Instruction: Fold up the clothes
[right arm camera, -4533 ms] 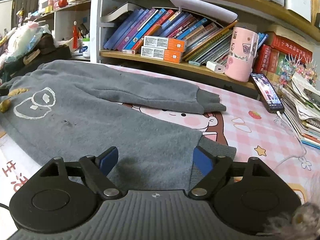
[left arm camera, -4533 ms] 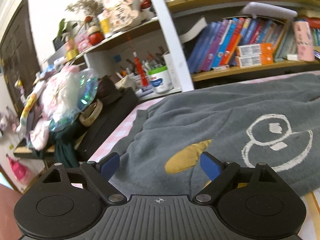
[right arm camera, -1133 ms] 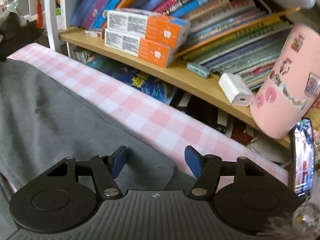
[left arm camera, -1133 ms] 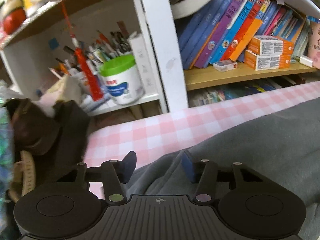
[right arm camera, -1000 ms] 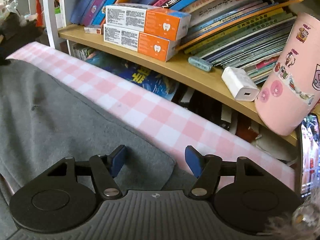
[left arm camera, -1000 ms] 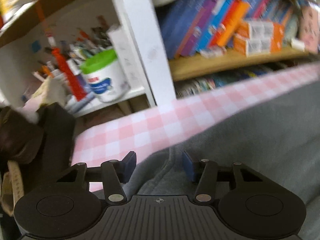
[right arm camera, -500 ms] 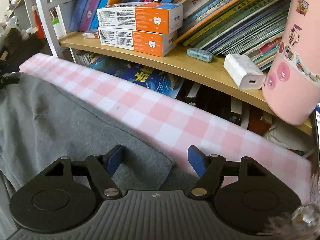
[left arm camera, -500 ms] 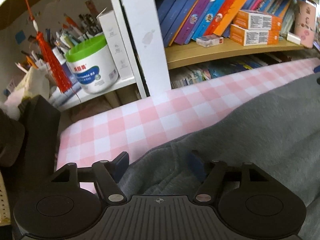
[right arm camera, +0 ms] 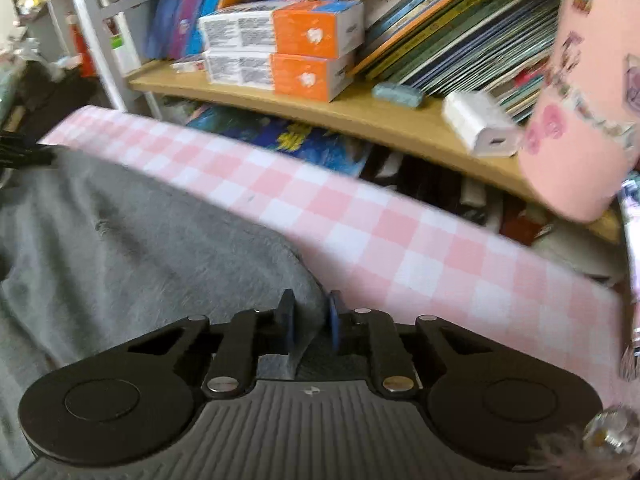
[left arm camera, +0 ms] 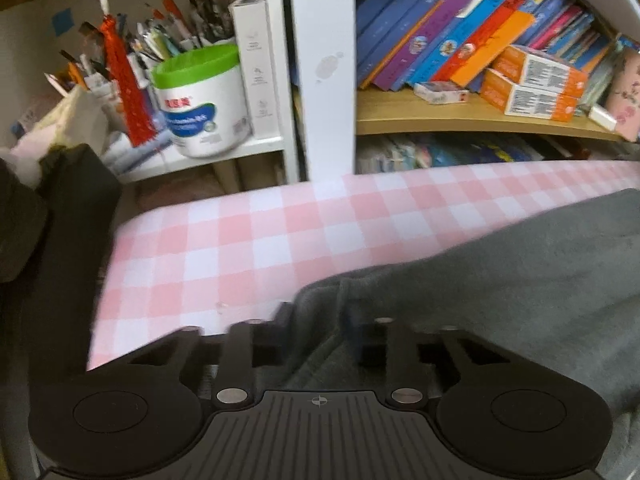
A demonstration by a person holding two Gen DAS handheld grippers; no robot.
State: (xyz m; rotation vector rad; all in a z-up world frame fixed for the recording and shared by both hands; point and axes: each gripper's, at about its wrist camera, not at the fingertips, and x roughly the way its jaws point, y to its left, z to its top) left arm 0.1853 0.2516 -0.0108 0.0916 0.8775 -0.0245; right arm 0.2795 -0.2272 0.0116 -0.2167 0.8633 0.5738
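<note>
Garment (left arm camera: 500, 280) hem hidden between tongs (left arm camera: 320, 320)

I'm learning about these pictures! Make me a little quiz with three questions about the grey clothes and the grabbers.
1. True or false: the right gripper has its fingers pinched on the edge of the grey garment.
2. What pattern is the cloth under the garment? A) blue stripes B) pink and white checks C) green dots
3. What do the left gripper's fingers have between them?

Key:
1. True; its fingers have just been closing, with the fabric between them.
2. B
3. A fold of the grey garment near its edge; these fingers too have just been closing.
</note>
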